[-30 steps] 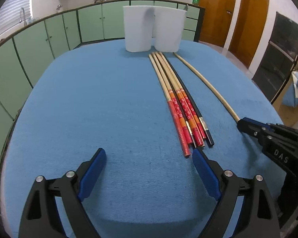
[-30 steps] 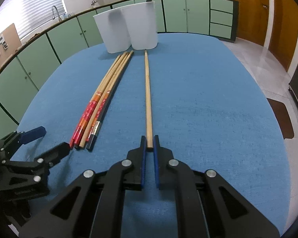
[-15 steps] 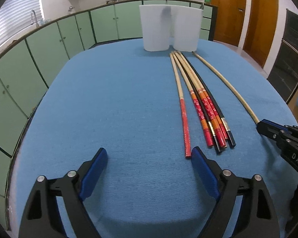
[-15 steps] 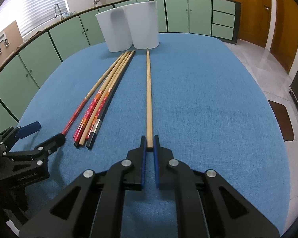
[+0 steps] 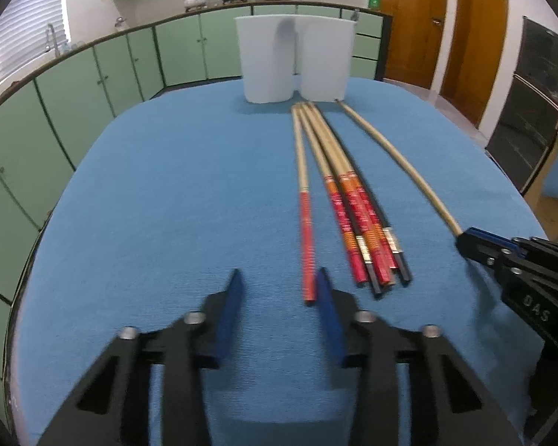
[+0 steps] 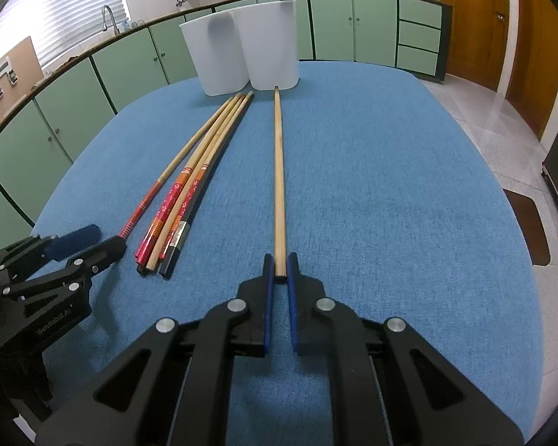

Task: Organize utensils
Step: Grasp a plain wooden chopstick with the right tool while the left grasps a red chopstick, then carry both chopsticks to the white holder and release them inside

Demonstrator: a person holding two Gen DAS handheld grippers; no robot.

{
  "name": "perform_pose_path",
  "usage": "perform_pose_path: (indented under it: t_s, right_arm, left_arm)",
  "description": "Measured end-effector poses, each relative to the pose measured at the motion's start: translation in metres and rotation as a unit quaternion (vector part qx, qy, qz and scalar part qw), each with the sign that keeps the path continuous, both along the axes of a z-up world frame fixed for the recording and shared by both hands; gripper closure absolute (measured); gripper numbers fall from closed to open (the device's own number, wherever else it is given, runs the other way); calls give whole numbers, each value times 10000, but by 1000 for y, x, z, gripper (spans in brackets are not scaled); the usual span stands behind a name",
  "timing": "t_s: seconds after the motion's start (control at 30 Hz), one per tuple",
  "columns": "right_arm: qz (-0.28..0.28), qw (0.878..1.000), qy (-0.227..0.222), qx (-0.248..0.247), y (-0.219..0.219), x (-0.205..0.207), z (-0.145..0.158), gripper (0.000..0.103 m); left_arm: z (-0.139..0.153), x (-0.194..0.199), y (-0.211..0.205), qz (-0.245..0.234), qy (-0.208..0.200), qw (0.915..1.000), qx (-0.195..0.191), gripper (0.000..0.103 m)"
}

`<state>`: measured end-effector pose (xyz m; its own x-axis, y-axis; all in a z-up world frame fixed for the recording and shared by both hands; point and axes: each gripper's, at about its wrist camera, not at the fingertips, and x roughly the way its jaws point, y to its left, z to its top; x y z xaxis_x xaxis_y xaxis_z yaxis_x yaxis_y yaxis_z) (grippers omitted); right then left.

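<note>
Several long chopsticks lie on the blue table (image 5: 167, 204). A single red-handled chopstick (image 5: 304, 223) lies apart to the left of a bundle of red, orange and black ones (image 5: 357, 215). My left gripper (image 5: 279, 278) is open, its right finger beside that chopstick's near end. My right gripper (image 6: 278, 264) is shut on the near end of a plain wooden chopstick (image 6: 278, 171), which lies flat on the table. Two white holders (image 5: 294, 59) stand at the far end; they also show in the right wrist view (image 6: 241, 52).
Green cabinets (image 5: 74, 85) curve around the left and back. Wooden doors (image 5: 446, 26) stand at the back right. The table edge (image 6: 520, 241) drops to a tiled floor on the right.
The red-handled chopstick has spread left from the bundle. My left gripper has moved closer to its near end and its jaws have narrowed. My right gripper has stayed shut on the plain chopstick.
</note>
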<state>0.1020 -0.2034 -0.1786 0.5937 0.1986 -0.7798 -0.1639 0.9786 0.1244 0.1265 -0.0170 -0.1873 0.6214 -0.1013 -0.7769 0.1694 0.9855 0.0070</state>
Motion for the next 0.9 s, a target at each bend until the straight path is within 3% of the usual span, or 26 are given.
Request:
perform_pose_path:
  t_s: [0.1,0.2,0.5,0.63,0.9]
  right_arm:
    - [-4,10000,-12,-40,2,-1,0,96]
    - [-2,10000,-16,-39,2,-1,0,96]
    - [7,9999,-68,121,-2,-2,4,97]
    - [46,9997,-238,2,-3,-8,15,97]
    - [93,9970,-750,147,-11,-14,65,97]
  left_arm:
    - [0,-2,-7,-163,-22,9999,46,92]
    - [-1,-3,-11,-196,-29,9998,50,97]
    - [3,-5,-8,-136,-61,9999,-70,97]
    - [23,-12,-4,-164,-271,9995,-67,97]
    - [75,-20,7,-129,-838,9962,-197,97]
